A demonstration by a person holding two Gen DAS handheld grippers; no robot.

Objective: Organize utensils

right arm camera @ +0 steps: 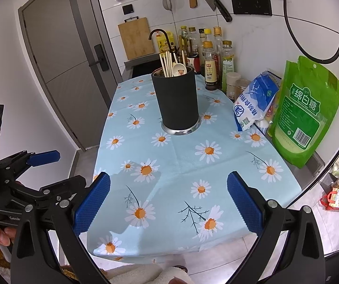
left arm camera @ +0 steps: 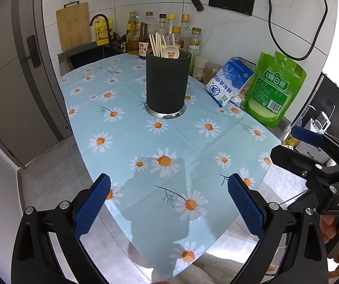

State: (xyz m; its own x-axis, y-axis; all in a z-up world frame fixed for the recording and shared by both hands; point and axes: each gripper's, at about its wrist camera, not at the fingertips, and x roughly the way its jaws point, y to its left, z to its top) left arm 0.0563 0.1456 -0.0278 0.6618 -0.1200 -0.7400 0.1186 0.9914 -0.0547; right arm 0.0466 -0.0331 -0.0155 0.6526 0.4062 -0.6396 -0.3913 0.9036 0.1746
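Utensils stand gathered in the black holder (left arm camera: pixel 168 84), upright on its steel base near the middle of the daisy tablecloth (left arm camera: pixel 126 127), at your 12 o'clock from both grippers. Going down in size from the cloth: the green sugar pouch (right arm camera: pixel 305 111) leans against the wall at your 2 o'clock, with the blue-and-white salt bag (right arm camera: pixel 253 100) just beside it toward the holder. Behind the holder, at 12 to 1 o'clock, bottles of oil and sauce (left arm camera: pixel 169 30) crowd the back wall.

Your left gripper (left arm camera: pixel 169 209) hangs over the near end of the cloth, jaws spread wide with nothing between them. Your right gripper (right arm camera: pixel 168 207) is likewise wide apart and empty.

Inside the holder, pale chopsticks (left arm camera: pixel 156 43) lean toward 11 o'clock, and a small ceramic spoon (left arm camera: pixel 171 52) rests against the rim.
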